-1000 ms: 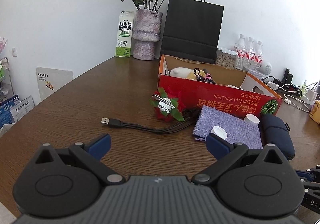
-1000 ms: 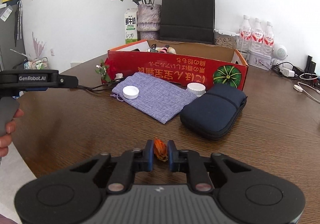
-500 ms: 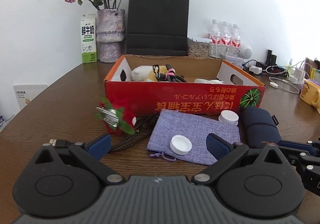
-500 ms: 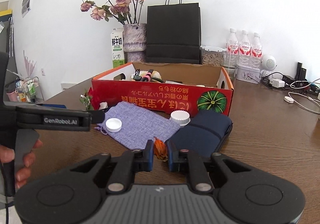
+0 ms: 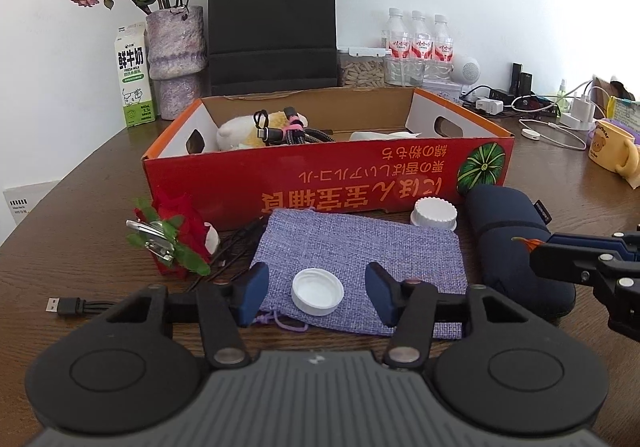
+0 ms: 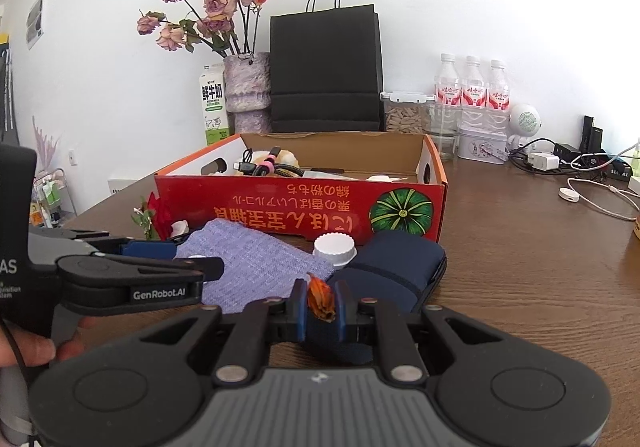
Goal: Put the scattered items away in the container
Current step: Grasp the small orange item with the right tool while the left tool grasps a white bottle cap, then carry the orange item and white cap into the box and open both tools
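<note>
Brown worktop strewn before red box. Left hand-held gripper, jaws just narrowing yet unclenched, straddling white cap atop lilac pouch (likely next for boxing). Right hand-held gripper clenched on orange dried bud, short of box.

Open red cardboard box sits on the wood table, cables and a plush inside. In front: lilac woven pouch lying flat, small white plastic cap resting open-side up on it.
</note>
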